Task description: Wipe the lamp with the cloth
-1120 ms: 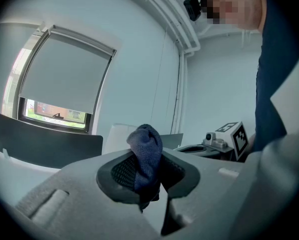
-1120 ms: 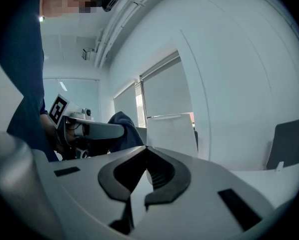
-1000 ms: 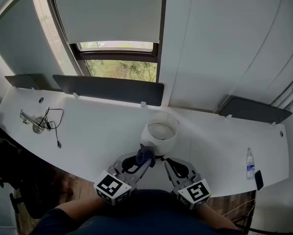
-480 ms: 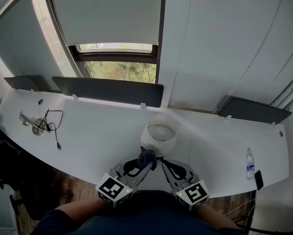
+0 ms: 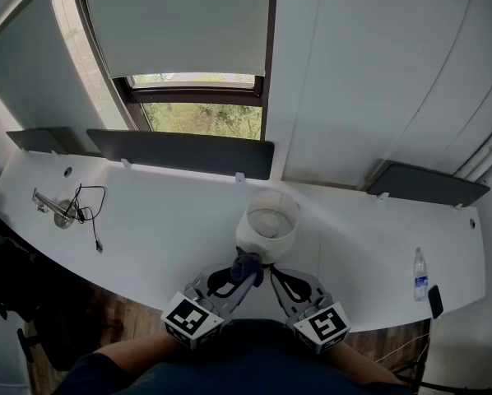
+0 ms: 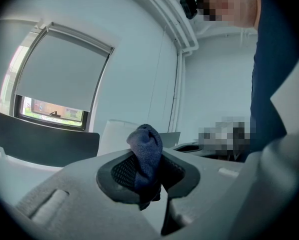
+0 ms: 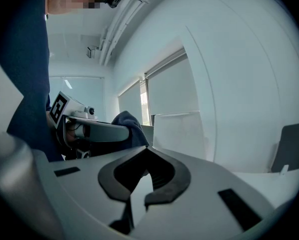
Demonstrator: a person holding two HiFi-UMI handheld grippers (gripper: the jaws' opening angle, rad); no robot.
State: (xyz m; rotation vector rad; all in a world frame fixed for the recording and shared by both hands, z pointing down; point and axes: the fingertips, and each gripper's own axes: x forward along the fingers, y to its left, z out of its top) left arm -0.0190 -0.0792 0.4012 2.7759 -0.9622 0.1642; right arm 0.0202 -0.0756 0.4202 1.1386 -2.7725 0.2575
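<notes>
Left claw (image 6: 152, 200) is pinching the limp cloth (image 6: 145, 151); right claw (image 7: 139, 196) is hanging closed, empty. The lamp (image 5: 267, 220) looks light and tippy: steady its shade gently.

The lamp (image 5: 268, 221) stands close ahead of both pairs of jaws; open desk (image 5: 172, 220) lies left and right of them

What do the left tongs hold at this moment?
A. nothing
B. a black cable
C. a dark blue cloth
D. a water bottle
C: in the left gripper view the cloth, dark blue, sits clamped between the left tongs, and the head view shows it close to the lamp.
</notes>
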